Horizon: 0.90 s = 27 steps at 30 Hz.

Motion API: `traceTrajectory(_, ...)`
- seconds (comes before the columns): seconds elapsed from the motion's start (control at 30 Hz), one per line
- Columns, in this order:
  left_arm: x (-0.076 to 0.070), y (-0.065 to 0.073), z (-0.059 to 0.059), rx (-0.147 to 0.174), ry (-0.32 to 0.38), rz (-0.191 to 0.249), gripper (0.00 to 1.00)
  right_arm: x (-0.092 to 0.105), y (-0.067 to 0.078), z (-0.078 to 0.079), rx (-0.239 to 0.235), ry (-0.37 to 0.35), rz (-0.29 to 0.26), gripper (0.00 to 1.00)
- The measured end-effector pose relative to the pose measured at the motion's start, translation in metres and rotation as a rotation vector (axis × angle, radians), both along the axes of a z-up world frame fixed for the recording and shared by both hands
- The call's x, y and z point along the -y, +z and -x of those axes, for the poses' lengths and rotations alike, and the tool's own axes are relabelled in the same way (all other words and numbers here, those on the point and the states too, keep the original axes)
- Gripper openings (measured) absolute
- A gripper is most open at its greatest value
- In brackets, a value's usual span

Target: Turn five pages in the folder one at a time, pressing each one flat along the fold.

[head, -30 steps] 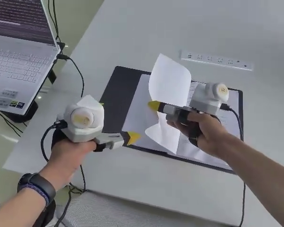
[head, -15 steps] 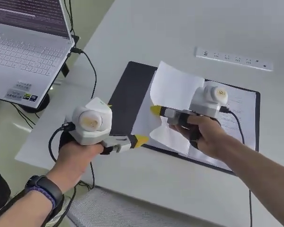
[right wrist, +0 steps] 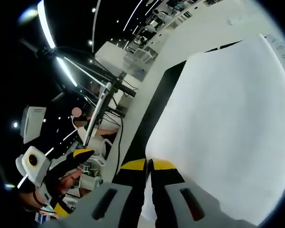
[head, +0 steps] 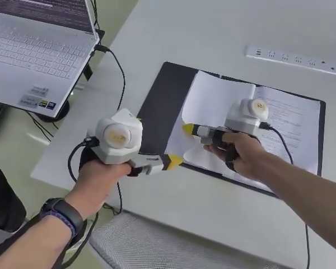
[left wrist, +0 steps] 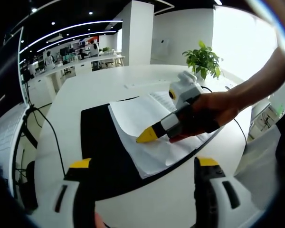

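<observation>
A black folder (head: 162, 101) lies open on the white table, with printed pages on its right half. My right gripper (head: 187, 129) is shut on the edge of a white page (head: 218, 101), which curves low over the fold toward the left cover. In the right gripper view the yellow-tipped jaws (right wrist: 148, 166) pinch that page (right wrist: 218, 118). My left gripper (head: 173, 162) hovers at the folder's near edge, left of the right one. Its jaws (left wrist: 143, 164) stand wide open with nothing between them, facing the folder (left wrist: 99, 137) and the right gripper (left wrist: 145, 137).
An open laptop (head: 39, 56) sits at the far left, with a black cable (head: 120, 73) running past the folder's left side. A white power strip (head: 294, 59) lies at the back right. The table's near edge is close below the folder.
The page, held upright a second ago, has come down to the left and lies lower over the folder. The left gripper stays at the near edge; the head camera has shifted.
</observation>
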State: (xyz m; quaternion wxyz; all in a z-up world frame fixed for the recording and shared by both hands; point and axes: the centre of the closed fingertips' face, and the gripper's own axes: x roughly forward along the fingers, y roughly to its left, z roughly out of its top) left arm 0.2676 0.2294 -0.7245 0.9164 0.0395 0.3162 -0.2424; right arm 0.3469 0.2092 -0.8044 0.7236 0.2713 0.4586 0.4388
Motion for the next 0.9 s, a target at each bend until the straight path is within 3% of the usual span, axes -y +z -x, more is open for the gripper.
traceTrajectory(0.23,-0.0029,-0.0006,0.0017,-0.009,0.007,-0.002,0.86,-0.0018,-0.0084,-0.0066,-0.031,-0.039,-0.010,0.03)
traceTrajectory(0.6,-0.0033,-0.0010,0.0021,-0.016,0.013,0.001,0.86,-0.0050,-0.0110,-0.0043,-0.014,-0.039,0.001,0.08)
traceTrajectory(0.9,0.0010,0.0000,-0.0002,-0.016,0.005,0.006,0.86,-0.0089,-0.0038,0.0009,0.011,-0.020,-0.013,0.18)
